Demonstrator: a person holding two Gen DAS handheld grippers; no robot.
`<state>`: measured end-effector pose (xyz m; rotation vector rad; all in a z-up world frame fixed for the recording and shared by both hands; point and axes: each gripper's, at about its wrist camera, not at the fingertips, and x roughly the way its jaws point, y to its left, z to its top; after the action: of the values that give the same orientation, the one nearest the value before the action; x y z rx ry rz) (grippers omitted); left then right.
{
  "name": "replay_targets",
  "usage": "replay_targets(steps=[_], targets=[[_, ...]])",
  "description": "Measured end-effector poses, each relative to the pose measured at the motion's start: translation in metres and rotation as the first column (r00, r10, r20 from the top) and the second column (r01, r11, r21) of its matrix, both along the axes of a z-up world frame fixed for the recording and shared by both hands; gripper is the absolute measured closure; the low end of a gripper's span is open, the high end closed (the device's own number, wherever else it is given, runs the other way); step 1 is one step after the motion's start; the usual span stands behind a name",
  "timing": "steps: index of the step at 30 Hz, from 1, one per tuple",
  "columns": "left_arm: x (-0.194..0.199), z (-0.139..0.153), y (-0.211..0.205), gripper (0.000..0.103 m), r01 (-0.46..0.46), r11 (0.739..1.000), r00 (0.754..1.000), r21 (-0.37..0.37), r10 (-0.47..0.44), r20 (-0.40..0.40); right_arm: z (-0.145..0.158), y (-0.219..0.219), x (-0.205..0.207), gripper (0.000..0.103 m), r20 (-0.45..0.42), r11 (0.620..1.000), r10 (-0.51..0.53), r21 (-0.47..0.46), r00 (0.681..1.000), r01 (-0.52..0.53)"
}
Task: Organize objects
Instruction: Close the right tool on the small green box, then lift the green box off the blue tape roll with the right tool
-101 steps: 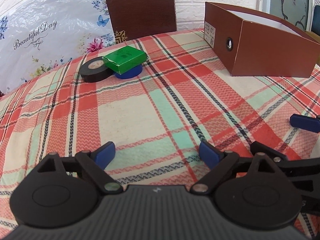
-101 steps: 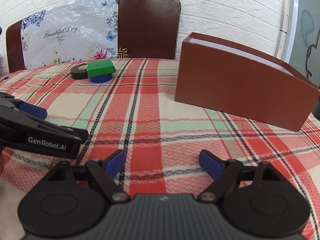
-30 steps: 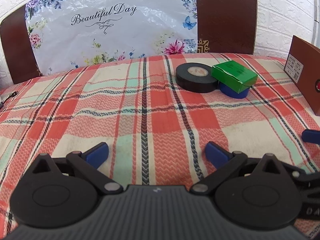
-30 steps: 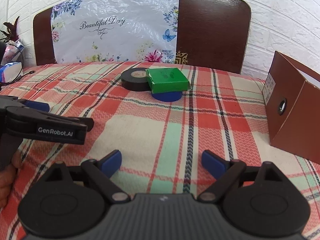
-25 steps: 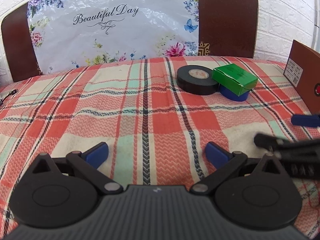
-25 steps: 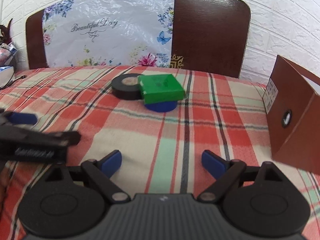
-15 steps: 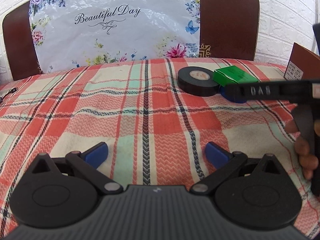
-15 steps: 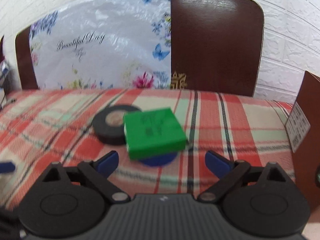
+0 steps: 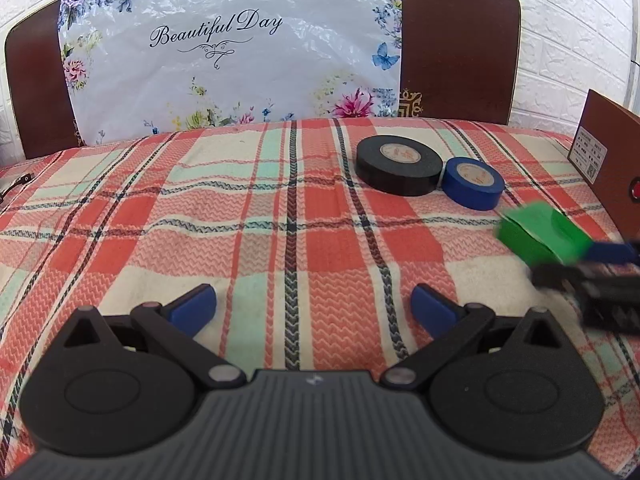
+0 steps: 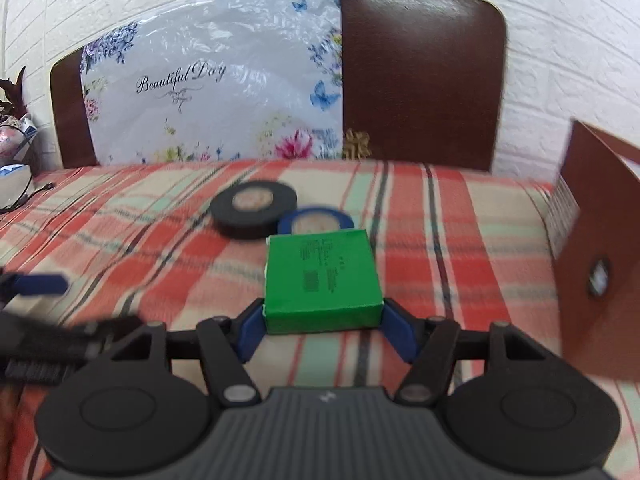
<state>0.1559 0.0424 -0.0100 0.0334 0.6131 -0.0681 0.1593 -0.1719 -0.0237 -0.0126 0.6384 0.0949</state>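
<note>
The green box (image 10: 322, 276) has come off the tapes (image 9: 400, 164) and now sits clamped by its side faces in the right gripper (image 10: 322, 326) above the cloth (image 9: 240, 220), seemingly light, stiff cardboard, while the left gripper (image 9: 312, 306) hangs spread and empty.

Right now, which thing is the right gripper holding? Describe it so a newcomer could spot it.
Start at the plaid tablecloth in front of the brown box. The right gripper is shut on a green box, held near two tape rolls. It alone is flat, rectangular and green; the rolls are round, black and blue.
</note>
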Motion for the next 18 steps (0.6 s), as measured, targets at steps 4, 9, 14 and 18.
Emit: replay_targets(steps=[4,9,14,18], targets=[[0.0,0.0,0.0,0.0,-0.001,1.0,1.0,0.008,0.001,0.0,0.001,-0.01,-0.054,0.041,-0.027,1.0,0.006,-0.003,1.0,-0.006],[-0.001,0.001,-0.003,0.0,-0.006,1.0,1.0,0.029,0.006,-0.003,0.003,-0.016,-0.115,0.04,-0.017,0.999,0.003,-0.039,1.0,-0.003],[-0.01,0.006,-0.005,0.0,-0.042,0.999,0.997,0.015,0.043,-0.062,0.004,-0.02,-0.138,0.031,-0.012,0.998,-0.002,-0.061,1.0,0.002],[-0.037,0.018,-0.015,0.0,0.01,0.997,0.988,-0.077,-0.022,-0.152,0.003,-0.021,-0.138,0.024,-0.012,0.998,-0.005,-0.055,1.0,0.005]])
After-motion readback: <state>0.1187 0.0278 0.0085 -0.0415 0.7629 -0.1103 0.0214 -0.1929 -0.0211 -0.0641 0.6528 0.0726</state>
